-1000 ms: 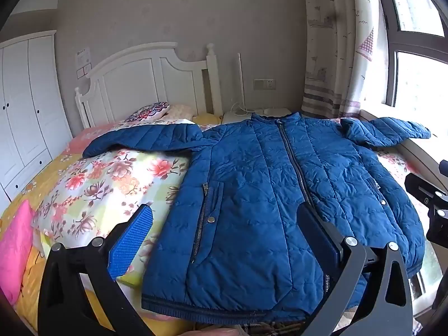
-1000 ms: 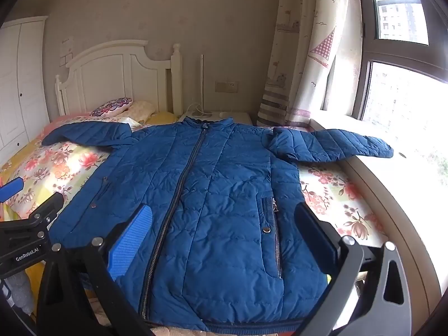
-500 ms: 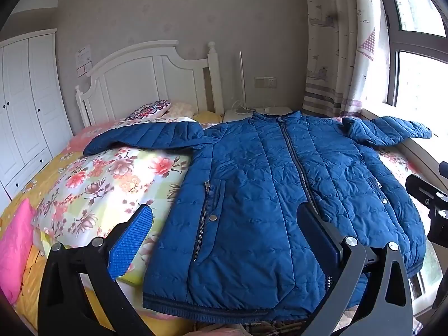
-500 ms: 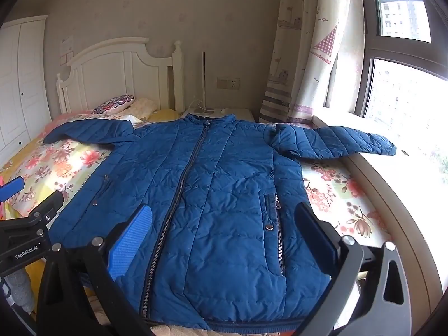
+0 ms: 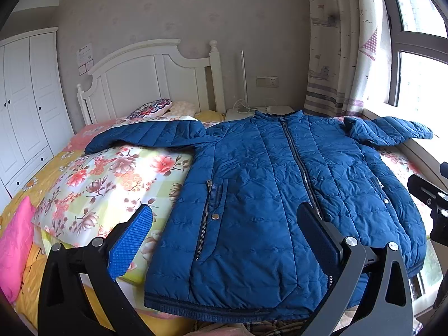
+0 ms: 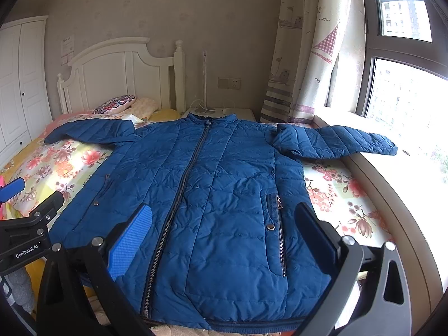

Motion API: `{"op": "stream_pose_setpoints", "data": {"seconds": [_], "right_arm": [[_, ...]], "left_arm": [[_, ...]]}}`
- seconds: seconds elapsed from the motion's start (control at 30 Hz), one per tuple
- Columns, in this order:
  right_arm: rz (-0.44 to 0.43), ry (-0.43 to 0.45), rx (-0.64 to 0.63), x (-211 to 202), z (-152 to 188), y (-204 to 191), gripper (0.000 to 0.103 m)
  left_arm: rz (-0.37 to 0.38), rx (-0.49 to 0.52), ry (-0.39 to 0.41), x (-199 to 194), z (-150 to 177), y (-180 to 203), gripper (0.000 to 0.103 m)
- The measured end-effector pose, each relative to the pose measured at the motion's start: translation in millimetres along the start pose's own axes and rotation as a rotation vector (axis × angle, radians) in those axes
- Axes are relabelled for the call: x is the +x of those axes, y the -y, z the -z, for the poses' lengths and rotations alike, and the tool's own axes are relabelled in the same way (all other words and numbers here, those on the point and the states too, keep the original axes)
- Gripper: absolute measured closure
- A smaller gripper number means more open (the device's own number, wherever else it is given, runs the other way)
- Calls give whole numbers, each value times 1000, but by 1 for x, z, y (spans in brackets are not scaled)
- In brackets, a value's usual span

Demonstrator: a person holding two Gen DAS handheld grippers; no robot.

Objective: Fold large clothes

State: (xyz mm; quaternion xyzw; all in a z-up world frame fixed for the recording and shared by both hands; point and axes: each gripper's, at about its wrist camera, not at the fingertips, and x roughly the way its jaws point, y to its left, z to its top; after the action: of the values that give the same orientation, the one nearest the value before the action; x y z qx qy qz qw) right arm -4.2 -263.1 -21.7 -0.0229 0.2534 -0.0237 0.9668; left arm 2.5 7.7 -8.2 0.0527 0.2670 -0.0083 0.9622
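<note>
Above the foot of the bed, the left claw [image 5: 224, 240] hangs with its two fingers spread wide apart, clamping nothing; its blue ribbed pad [image 5: 131, 245] sits over the flowered quilt [image 5: 112, 184] and its dark pad over the jacket's lower front, just left of the zip. The right claw [image 6: 222, 240] is likewise wide apart and empty, its blue pad over the jacket near the centre zip and its dark pad by the pocket on that side. Neither claw touches the cloth as far as can be seen.

The large blue quilted puffer jacket [image 6: 212, 184] lies flat and face up on the bed, zipped closed, hem nearest the claws and collar toward the white wooden headboard [image 6: 117, 75]. Both sleeves stretch outward: one across the flowered quilt on the left, the other toward the pale window ledge [image 6: 420, 196], its cuff resting on the ledge. A small patterned cushion [image 6: 114, 103] lies by the headboard, a white wardrobe [image 5: 25, 106] stands at far left, and a printed curtain [image 6: 305, 50] hangs beside the window.
</note>
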Motion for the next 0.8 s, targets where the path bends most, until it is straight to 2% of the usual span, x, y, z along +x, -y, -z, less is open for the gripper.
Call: {"op": "stream_pose_setpoints", "data": {"seconds": [0.8], "right_arm": [[-9, -8, 0, 3, 0, -1, 2]], "left_arm": [[-7, -1, -1, -2, 3, -3, 4]]}}
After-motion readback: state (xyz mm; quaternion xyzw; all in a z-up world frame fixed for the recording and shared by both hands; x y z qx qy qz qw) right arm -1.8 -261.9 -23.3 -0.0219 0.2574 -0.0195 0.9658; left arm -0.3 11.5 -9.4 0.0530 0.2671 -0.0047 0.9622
